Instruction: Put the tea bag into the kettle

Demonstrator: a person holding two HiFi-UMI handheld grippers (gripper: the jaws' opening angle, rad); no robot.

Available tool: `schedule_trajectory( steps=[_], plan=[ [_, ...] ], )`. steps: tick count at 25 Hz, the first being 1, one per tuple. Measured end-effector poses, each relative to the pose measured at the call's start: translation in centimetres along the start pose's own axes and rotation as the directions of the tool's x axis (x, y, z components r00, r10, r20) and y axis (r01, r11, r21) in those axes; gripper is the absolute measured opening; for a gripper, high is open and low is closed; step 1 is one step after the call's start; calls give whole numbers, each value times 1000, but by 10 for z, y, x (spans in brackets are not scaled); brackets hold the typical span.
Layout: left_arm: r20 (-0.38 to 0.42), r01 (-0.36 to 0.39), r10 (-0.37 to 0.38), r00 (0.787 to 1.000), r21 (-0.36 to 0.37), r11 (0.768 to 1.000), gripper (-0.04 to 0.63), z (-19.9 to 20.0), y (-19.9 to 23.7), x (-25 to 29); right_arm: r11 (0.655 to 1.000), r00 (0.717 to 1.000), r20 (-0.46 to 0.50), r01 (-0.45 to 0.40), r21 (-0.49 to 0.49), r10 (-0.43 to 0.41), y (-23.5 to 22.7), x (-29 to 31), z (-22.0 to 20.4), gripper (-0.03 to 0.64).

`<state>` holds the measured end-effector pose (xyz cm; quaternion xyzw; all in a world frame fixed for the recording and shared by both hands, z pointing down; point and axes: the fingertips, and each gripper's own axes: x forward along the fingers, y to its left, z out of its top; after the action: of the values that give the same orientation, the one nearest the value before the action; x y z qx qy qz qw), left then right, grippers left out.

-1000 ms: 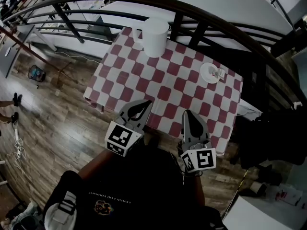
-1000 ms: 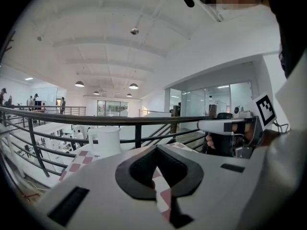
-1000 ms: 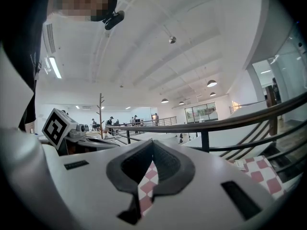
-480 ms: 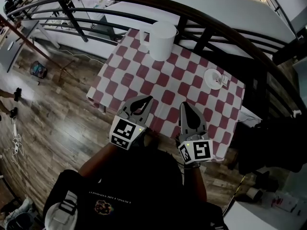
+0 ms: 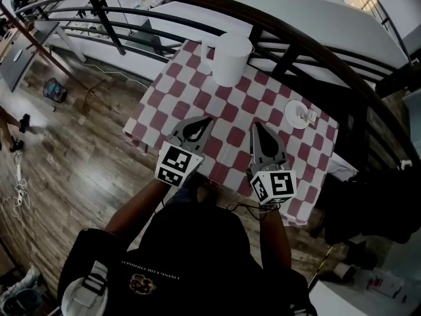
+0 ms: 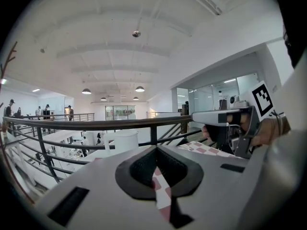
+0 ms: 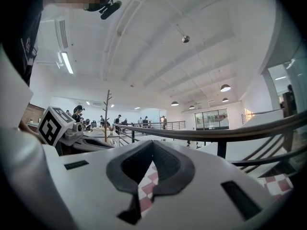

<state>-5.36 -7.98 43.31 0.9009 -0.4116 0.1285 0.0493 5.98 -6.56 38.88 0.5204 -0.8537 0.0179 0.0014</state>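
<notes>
Checked cloth covered the counter beside a black railing, over wood floor. The left gripper and right gripper were held side by side, jaws together and empty. The tea bag lay on a saucer, well apart from the white kettle. Both grippers had come further over the cloth.
</notes>
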Motion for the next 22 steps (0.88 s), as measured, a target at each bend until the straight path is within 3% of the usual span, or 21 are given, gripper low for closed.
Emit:
schedule_trajectory(
  steps=[12,16,22],
  plan=[
    [35,-75,73,997,80,994,-2,39,62,40,998,1000,1,25,55,-25,-50,69,-2,14],
    [8,-104,104,995,133,986,-2,31,81,57,997,999,-28,49,68,-47,-70,94,-20,14],
    [-60,-108,116,991,120,987,-2,7,108,91,997,996,-83,35,67,-29,-83,135,-50,14]
  ],
)
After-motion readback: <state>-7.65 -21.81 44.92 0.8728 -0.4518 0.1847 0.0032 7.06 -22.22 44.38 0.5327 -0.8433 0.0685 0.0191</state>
